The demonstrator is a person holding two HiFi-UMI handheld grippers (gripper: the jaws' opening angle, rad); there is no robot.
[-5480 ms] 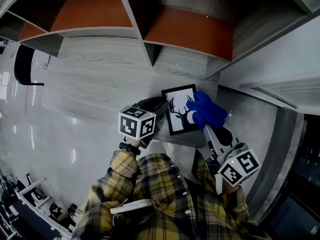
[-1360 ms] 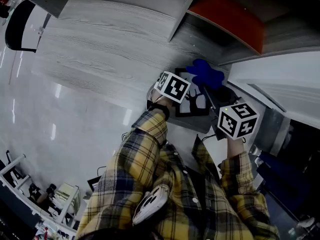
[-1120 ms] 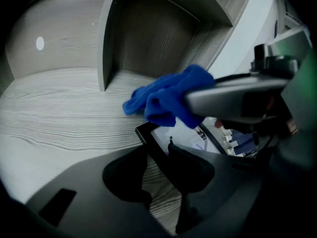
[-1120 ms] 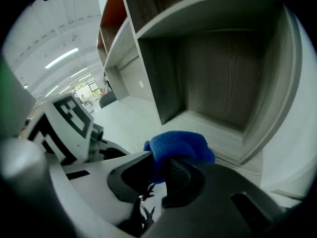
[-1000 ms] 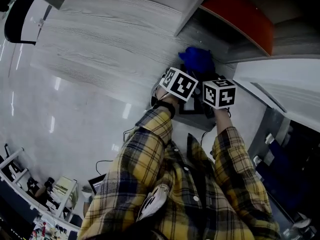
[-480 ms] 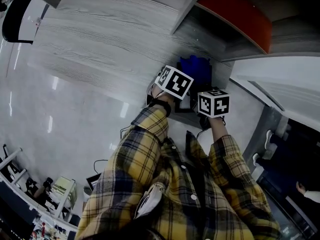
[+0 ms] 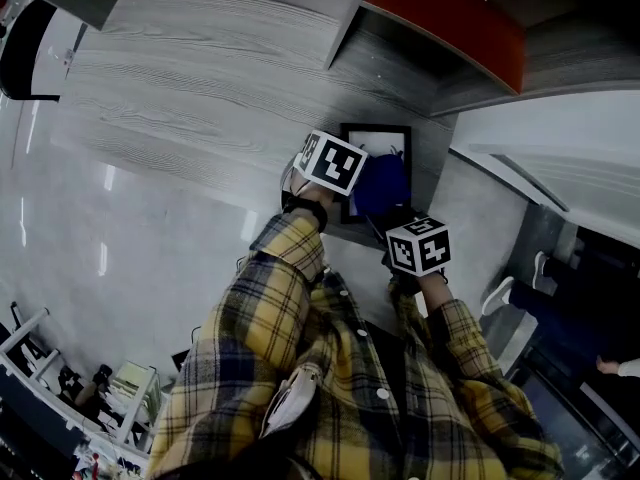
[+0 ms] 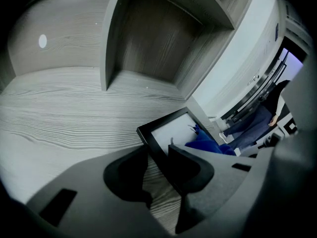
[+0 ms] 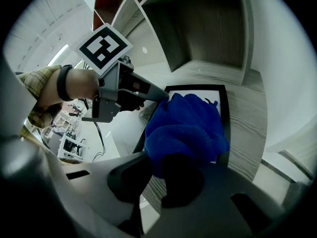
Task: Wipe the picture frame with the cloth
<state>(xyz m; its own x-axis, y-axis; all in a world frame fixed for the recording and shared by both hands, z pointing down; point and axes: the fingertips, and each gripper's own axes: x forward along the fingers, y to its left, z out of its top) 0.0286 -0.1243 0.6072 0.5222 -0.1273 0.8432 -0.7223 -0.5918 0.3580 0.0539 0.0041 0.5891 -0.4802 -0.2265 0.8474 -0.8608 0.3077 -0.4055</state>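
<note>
Under the grey shelving with its orange-red back panels, on the pale grey wood-grain bench, a black picture frame with a white print lies face up, close to the bench's right end. The person in the yellow plaid shirt leans over it with a tool in each hand. The left gripper comes at the frame from its left side. Its dark fingers are clenched on the frame's black left rail, one on the print side and one on the bench side. The right gripper has its fingers grasping a fluffy deep-blue cloth. The cloth is bunched up and pressed onto the print, covering much of it, so that only the far strip of white and a few dark lines of the drawing show past it. Seen from above, the cloth sits just beside the left gripper, and the right gripper hangs nearer the person's body.
</note>
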